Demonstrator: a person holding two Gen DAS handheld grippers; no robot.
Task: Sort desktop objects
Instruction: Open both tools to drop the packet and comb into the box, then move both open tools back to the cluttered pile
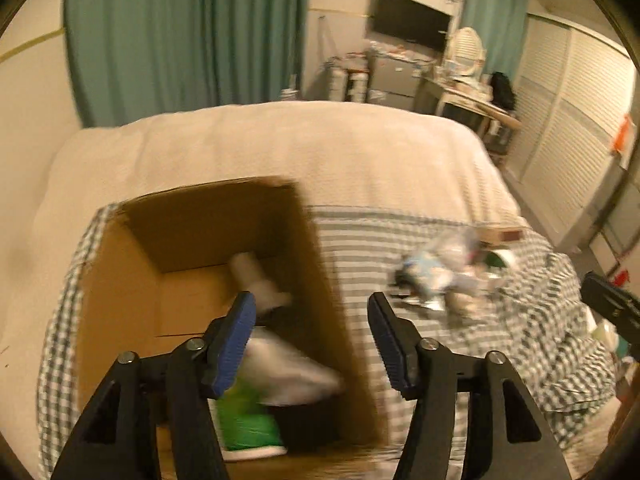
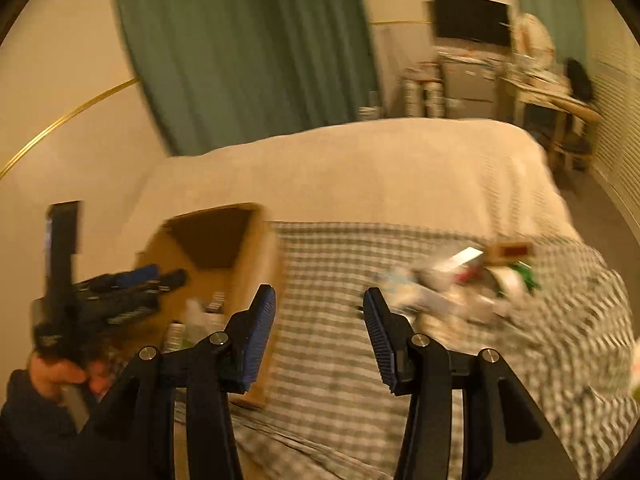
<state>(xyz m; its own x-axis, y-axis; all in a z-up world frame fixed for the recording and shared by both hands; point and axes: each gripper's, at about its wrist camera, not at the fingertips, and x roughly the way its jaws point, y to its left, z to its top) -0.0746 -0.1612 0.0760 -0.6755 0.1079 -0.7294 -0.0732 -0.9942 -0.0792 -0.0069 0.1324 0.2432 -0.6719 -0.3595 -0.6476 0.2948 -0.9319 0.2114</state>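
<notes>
While both frames smear with motion blur, the left gripper (image 1: 311,300) hangs over the near right corner of an open cardboard box (image 1: 120,280), jaws spread apart with nothing between the blue pads. Right gripper (image 2: 319,294) sits above bare checked cloth (image 2: 328,360), jaws likewise parted and empty. In the right wrist view, a hand (image 2: 60,376) in a dark sleeve grips the left tool's handle at lower left, beside the box.

Box stands on the checked cloth at the near left of the bed (image 1: 280,140). Inside it: a green-and-white packet (image 1: 248,428) nearest, a pale crumpled bag (image 1: 288,364) above it, a dark item just beside them, and a whitish bottle-like shape (image 1: 256,280) toward the far wall; details too blurred to name further.

Right of the box, well apart from it, a loose pile of small objects (image 1: 452,276) lies on the cloth: pale wrappers, something green and white, a small brown box (image 2: 510,250) at the far edge. Neither gripper touches the pile.

Beyond the cloth, a cream bedspread covers the rest of the bed. Farther back: teal curtains (image 1: 180,32), a dark wall screen (image 1: 412,22), a cluttered desk (image 1: 472,96).
</notes>
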